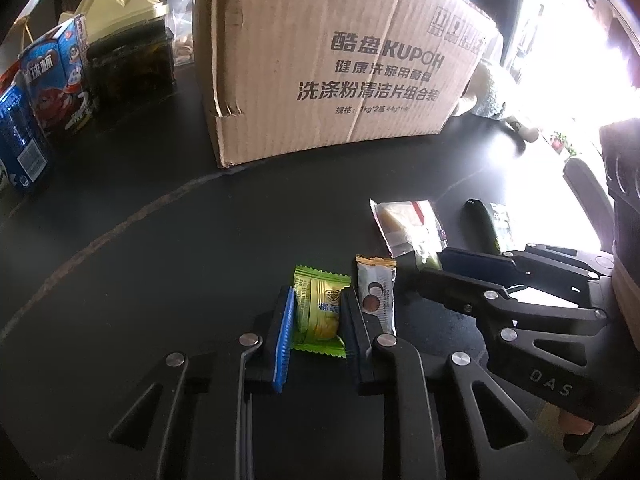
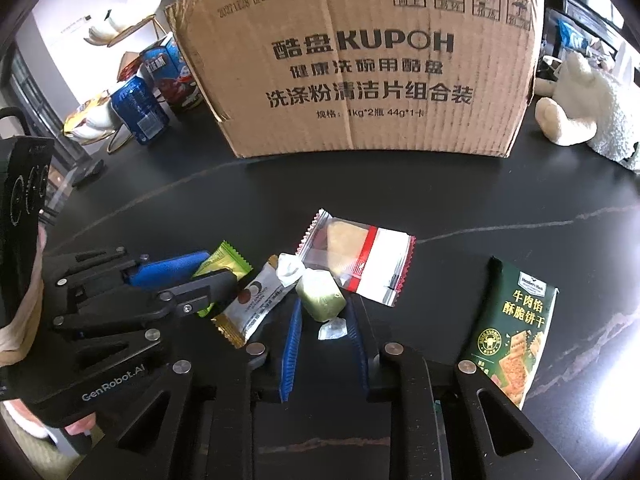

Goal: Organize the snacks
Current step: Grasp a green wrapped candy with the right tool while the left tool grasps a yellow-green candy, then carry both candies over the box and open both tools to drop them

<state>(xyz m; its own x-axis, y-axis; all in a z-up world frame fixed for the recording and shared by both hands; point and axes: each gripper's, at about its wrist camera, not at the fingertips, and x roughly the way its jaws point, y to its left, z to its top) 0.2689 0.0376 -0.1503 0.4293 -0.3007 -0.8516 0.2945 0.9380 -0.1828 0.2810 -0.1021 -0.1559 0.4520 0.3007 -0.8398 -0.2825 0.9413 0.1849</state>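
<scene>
I am looking down on a black tabletop (image 2: 500,200) with a large KUPOH cardboard box (image 2: 352,60) standing at the far side. My left gripper (image 1: 318,312) is sitting low on the table with its fingers either side of a green-wrapped candy (image 1: 320,312); the blue pad and the dark pad are touching or almost touching the wrapper's edges, and I cannot tell whether they are actually pinching it. The candy is lying flat on the table. Just beside it, to its right, a white snack bar with an orange-striped end (image 1: 376,292) is lying against the outer side of the dark finger.

My right gripper (image 2: 324,320) is standing partly open around a pale green twist-wrapped sweet (image 2: 320,294), which is lying between the fingertips; gaps are showing on both sides, so nothing is being gripped. Beyond that sweet, and overlapping its twisted end, a clear packet with a red band (image 2: 360,256) is lying flat. To the right, apart from the rest, a dark green biscuit packet (image 2: 516,320) is resting on the table.

Left of the box, blue snack boxes (image 1: 56,76) are standing upright, and a white plush toy (image 2: 592,100) is sitting to its right.
</scene>
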